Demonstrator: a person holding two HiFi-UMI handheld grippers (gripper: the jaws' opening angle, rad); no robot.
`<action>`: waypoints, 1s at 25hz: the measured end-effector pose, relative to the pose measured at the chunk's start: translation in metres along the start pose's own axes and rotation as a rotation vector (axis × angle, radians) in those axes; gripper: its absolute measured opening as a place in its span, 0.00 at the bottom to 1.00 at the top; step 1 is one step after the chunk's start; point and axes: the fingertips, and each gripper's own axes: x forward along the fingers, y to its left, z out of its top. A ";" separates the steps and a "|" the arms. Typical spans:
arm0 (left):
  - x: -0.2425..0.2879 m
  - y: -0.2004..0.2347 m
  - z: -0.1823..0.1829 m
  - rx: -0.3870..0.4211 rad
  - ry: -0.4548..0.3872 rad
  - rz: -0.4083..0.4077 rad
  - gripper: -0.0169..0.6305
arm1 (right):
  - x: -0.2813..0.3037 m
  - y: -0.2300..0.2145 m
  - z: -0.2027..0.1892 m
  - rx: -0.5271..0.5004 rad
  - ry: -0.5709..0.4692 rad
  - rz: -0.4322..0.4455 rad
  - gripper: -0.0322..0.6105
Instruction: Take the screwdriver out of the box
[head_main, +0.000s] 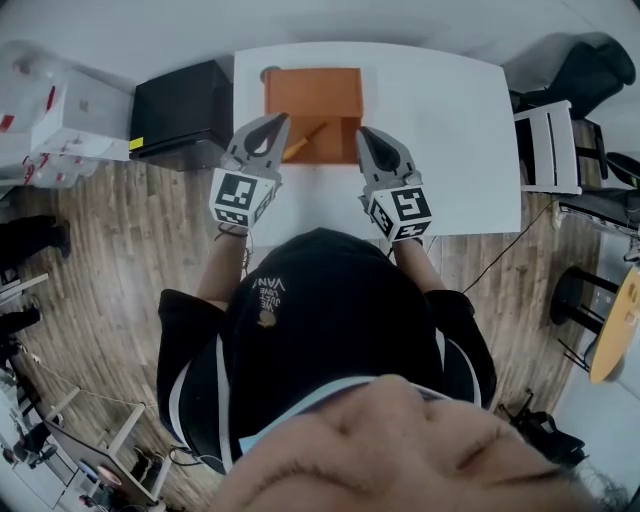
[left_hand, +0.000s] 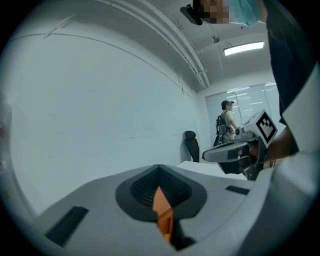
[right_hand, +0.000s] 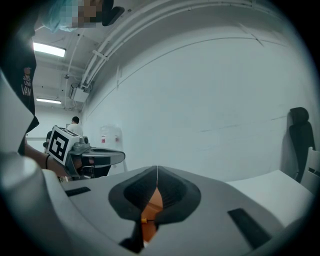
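The left gripper hangs at the near left corner of the box, jaws pressed together, empty. The screwdriver lies slantwise inside the box on the bench. The right gripper, jaws likewise together, sits at the near right corner. Reaching in with the jaws unspread would likely just shove the tool or the box.

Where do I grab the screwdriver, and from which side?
Probably its middle, coming from above: the screwdriver lies flat and diagonal in the open box, whose walls block a side approach. The left gripper is nearest; its fingers are shut.
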 end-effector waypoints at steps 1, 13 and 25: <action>0.003 0.000 -0.003 0.004 0.012 -0.006 0.05 | 0.001 -0.001 0.000 0.000 0.002 -0.002 0.07; 0.036 0.001 -0.033 -0.002 0.112 -0.077 0.05 | 0.005 -0.016 -0.004 0.010 0.024 -0.039 0.07; 0.062 -0.009 -0.079 -0.020 0.246 -0.146 0.05 | 0.008 -0.028 -0.013 0.044 0.042 -0.059 0.07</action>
